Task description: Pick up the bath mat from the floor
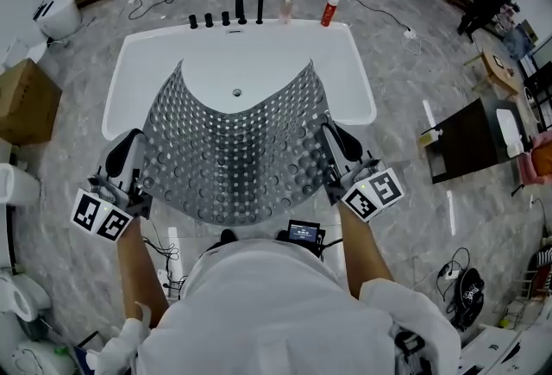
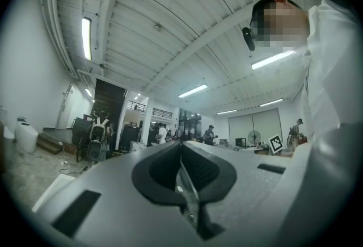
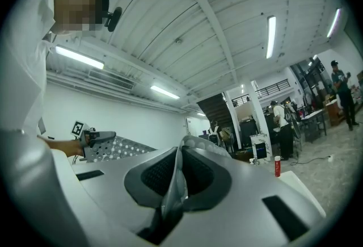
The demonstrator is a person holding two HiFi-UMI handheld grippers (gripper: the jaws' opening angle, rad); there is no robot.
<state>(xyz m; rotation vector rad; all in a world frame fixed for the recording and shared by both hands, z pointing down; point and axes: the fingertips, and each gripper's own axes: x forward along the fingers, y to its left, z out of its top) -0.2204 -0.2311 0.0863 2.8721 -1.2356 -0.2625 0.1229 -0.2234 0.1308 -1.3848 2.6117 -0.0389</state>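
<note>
The bath mat (image 1: pixel 233 149), grey and covered in round studs, hangs stretched between my two grippers above the near rim of a white bathtub (image 1: pixel 138 46); its far edge sags over the tub. My left gripper (image 1: pixel 136 165) is shut on the mat's left near corner, and a thin strip of mat (image 2: pixel 185 186) shows pinched between its jaws. My right gripper (image 1: pixel 336 153) is shut on the right near corner, with a fold of mat (image 3: pixel 172 183) between its jaws. In the right gripper view, the mat's surface (image 3: pixel 116 146) runs across to the left gripper (image 3: pixel 93 137). Both grippers point upward.
Black taps (image 1: pixel 226 16), a pink bottle (image 1: pixel 287 5) and a red bottle (image 1: pixel 329 11) stand on the tub's far rim. A cardboard box (image 1: pixel 21 102) and a toilet (image 1: pixel 56 15) are at the left. A dark table (image 1: pixel 466 140) stands at the right. Cables lie on the marbled floor.
</note>
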